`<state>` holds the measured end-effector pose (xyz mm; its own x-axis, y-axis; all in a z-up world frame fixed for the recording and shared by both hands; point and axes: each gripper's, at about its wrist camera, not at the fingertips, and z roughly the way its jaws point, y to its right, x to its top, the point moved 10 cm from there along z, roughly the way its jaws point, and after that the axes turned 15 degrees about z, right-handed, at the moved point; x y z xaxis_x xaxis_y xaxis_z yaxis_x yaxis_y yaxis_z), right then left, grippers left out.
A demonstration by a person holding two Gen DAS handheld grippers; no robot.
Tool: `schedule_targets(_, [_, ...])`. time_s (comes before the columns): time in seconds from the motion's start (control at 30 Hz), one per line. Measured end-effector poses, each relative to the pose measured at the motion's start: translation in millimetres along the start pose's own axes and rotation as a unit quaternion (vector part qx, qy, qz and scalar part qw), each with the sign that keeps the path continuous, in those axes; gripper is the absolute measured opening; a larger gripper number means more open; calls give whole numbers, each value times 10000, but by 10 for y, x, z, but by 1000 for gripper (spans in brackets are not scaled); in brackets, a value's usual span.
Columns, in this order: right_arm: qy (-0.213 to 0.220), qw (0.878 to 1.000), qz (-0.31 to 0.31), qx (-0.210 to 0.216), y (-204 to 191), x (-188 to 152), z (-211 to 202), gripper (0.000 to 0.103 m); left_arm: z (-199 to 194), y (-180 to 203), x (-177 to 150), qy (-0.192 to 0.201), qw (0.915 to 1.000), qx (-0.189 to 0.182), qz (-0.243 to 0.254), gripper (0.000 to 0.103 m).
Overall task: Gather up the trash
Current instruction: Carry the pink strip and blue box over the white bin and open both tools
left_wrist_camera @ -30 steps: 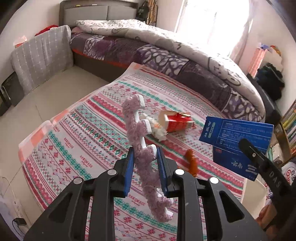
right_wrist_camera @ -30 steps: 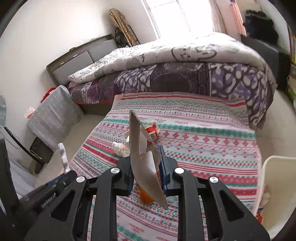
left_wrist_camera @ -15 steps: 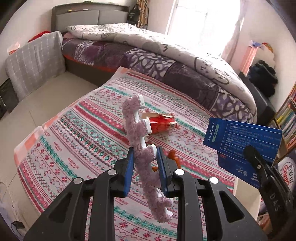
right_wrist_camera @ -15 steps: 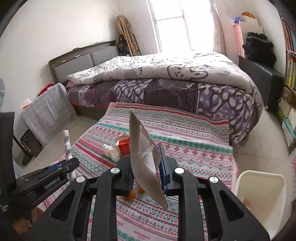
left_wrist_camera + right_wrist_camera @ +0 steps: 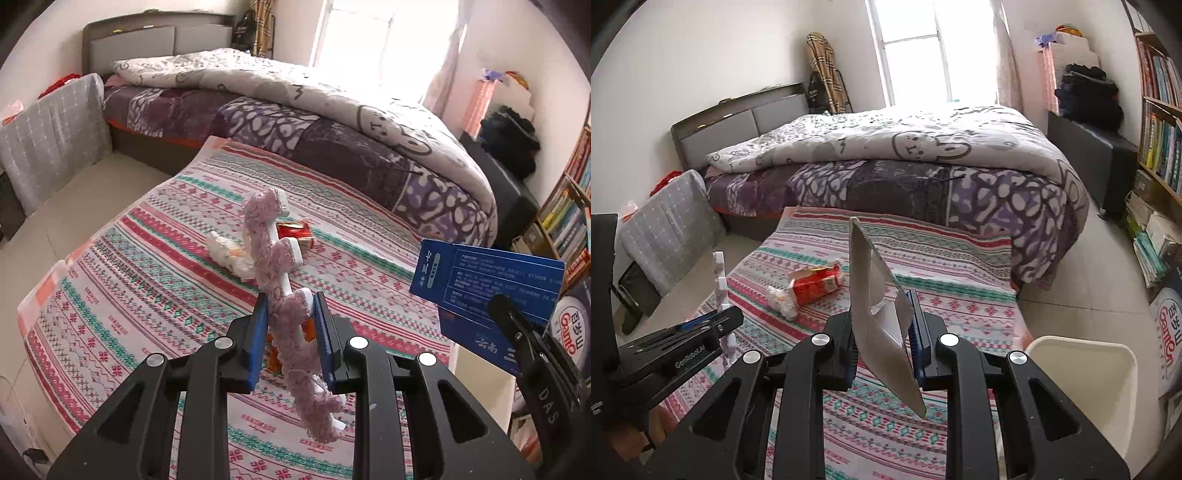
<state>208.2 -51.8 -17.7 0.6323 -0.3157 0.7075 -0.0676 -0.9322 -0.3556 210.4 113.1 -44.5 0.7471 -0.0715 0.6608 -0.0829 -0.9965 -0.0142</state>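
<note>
My left gripper is shut on a long purple fuzzy strip on white plastic, held upright above the patterned mat. My right gripper is shut on a flattened blue carton, grey inside; its blue face shows in the left wrist view. On the mat lie a red carton, a crumpled white tissue and an orange scrap. A white bin stands at the mat's right edge, below and right of the right gripper.
A bed with a purple and white duvet borders the mat's far side. A grey checked cushion leans at the left. Bookshelves and stacked books line the right wall. Bare tile floor lies left of the mat.
Both grippers have risen and drawn back from the mat, still holding their items. The red carton and tissue look farther away, and the white bin has come more fully into the right view.
</note>
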Motion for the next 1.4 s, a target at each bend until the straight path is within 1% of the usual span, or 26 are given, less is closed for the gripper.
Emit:
schedule_targets(0.37, [74, 9993, 223, -305, 487, 114, -130, 22, 4, 359, 53, 50, 9996, -162, 232, 25])
schedule_targets(0.63, [111, 9962, 554, -667, 1012, 199, -234, 22, 43, 693, 67, 41, 9986, -299, 442, 25])
schedule_targets(0.9, [42, 9878, 985, -1202, 1637, 211, -359, 22, 74, 1181, 50, 24, 9956, -507, 784, 25])
schedule_targets(1.0, [30, 9845, 1143, -1330, 1828, 205, -423, 23, 58, 1371, 30, 39, 9938, -595, 933, 25])
schedule_targets(1.1, [76, 9796, 1321, -1512, 2069, 207, -537, 26, 40, 1589, 14, 65, 9915, -696, 1096, 25])
schedule_targets(1.17, [73, 9770, 1420, -1591, 2182, 202, -581, 33, 22, 1726, -11, 82, 9896, -767, 1211, 25])
schedule_targets(1.23, [104, 9728, 1560, -1711, 2309, 193, -638, 34, 8, 1867, -37, 93, 9877, -825, 1328, 25])
schedule_targets(1.3, [122, 9696, 1660, -1796, 2421, 185, -684, 45, -1, 1985, -66, 86, 9858, -871, 1430, 25])
schedule_targets(1.33, [135, 9684, 1686, -1831, 2446, 183, -700, 56, -6, 2046, -80, 81, 9849, -900, 1480, 25])
schedule_targets(1.37, [167, 9669, 1717, -1879, 2488, 186, -721, 64, -14, 2097, -94, 79, 9840, -922, 1520, 25])
schedule_targets(1.4, [226, 9645, 1765, -1953, 2541, 190, -754, 67, -19, 2170, -110, 76, 9828, -954, 1579, 25])
